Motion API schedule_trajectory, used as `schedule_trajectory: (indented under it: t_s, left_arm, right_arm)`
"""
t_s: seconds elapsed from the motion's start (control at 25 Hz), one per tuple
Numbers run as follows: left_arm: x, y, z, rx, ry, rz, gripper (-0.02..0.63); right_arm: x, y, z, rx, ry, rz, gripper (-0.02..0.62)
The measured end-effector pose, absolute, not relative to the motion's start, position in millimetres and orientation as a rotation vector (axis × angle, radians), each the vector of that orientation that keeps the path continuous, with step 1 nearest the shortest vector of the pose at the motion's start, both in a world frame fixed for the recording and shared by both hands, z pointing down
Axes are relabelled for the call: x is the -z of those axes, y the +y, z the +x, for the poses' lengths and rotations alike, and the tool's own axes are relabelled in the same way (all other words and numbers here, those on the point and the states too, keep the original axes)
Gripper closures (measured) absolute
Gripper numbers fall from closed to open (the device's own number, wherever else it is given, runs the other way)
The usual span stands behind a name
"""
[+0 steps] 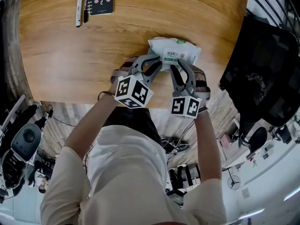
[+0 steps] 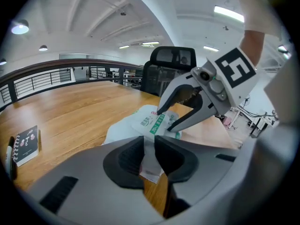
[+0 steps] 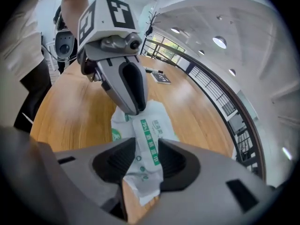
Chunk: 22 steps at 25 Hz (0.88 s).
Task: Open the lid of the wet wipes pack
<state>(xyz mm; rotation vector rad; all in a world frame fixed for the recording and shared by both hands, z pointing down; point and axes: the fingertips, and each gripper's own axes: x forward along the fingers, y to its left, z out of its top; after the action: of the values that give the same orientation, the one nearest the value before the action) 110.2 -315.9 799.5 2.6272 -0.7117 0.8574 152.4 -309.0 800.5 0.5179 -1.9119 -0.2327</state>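
Wipes pack (image 1: pixel 174 52) pinched by left gripper (image 2: pixel 149 146) and right gripper (image 3: pixel 146 150) fingers, lid apparently shut, notebook (image 1: pixel 100 1), pens (image 1: pixel 79 8) well apart

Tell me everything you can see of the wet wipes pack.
The wet wipes pack is a soft, crinkled white plastic pouch. On top it has a label flap with a green stripe and print too small to read. It rests on the wooden table in front of the person. The left claw pinches its crimped edge, and the right claw is closed on the part with the green-striped flap. Whether the flap has begun to peel cannot be told.
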Motion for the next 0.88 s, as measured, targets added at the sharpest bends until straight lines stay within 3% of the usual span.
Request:
schedule_trajectory:
  t_s: [0.52, 0.88]
  left_arm:
    - [-809, -316, 113, -1.046, -0.612, 2.658, 0.541]
    - [-810, -315, 112, -1.025, -0.597, 2.659, 0.54]
  right_arm:
    - [-787, -317, 148, 0.275, -1.905, 0.52, 0.456]
    - [-747, -384, 154, 0.284, -1.916, 0.7, 0.457]
